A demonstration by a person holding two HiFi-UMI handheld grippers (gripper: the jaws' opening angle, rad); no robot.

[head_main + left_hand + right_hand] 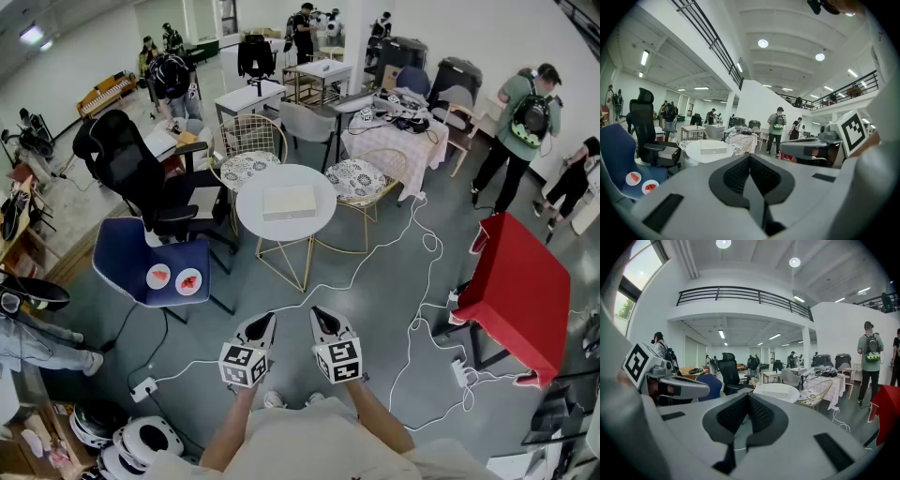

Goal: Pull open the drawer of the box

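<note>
A flat white box [289,202] lies on the round white table [253,219], well ahead of both grippers; it also shows as the box [713,148] and the box [778,391]. My left gripper [265,322] and right gripper [320,316] hang side by side over the floor, near my body, a good way short of the table. Both point roughly level toward it. Each has its jaws pressed together with nothing between them. The box's drawer looks closed.
A blue chair [155,268] with two small plates stands left of the table. Wire chairs [364,184] sit behind it. A red-covered table [521,288] is at right. White cables [412,309] and a power strip [142,389] lie on the floor. People stand farther off.
</note>
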